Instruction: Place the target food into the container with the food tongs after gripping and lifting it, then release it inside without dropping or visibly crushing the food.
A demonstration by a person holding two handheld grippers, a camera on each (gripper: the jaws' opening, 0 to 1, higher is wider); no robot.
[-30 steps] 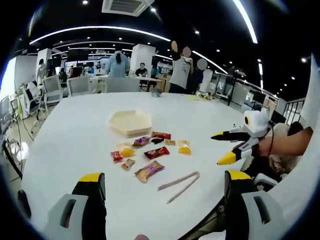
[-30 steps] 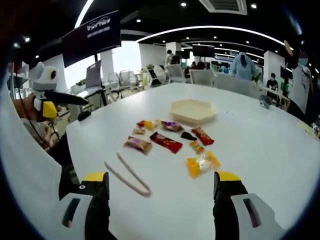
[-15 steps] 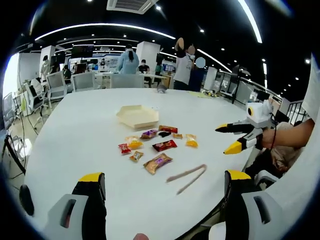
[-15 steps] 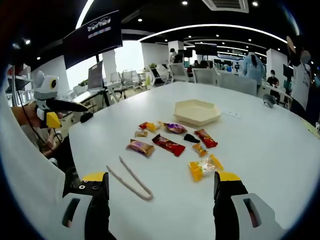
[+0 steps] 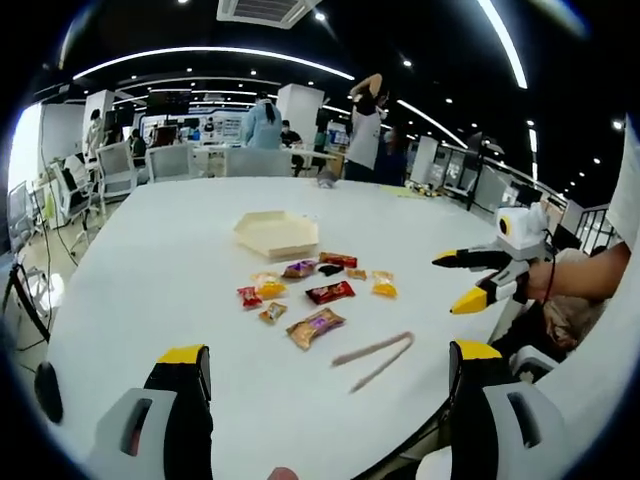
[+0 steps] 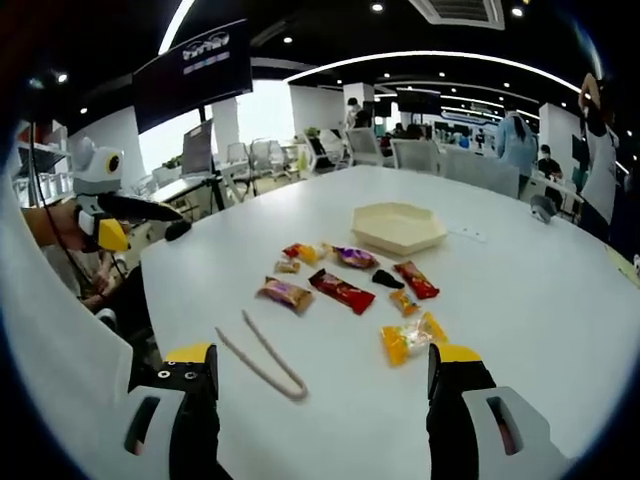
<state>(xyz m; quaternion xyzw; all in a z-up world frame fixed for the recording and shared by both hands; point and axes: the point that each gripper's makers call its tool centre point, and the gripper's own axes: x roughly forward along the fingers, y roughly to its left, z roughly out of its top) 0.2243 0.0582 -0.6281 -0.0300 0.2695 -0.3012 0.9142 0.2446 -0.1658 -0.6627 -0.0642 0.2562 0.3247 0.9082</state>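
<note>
On the white table (image 6: 560, 300) near you the tongs (image 6: 262, 358) lie untouched w/ snacks (image 6: 343, 290) just past them & the tray (image 6: 398, 229) far back; both your grippers, left (image 5: 322, 400) & right (image 6: 318, 400), hang wide open w/ nothing held, so a rough grab could knock the tongs off the edge.

person (image 5: 365, 125) by far desks: arm now raised | table items: unmoved

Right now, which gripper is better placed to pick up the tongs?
Probably the right gripper: the tongs lie just beyond its open jaws, while in the left gripper view they sit off toward the right side, nearer that gripper.
</note>
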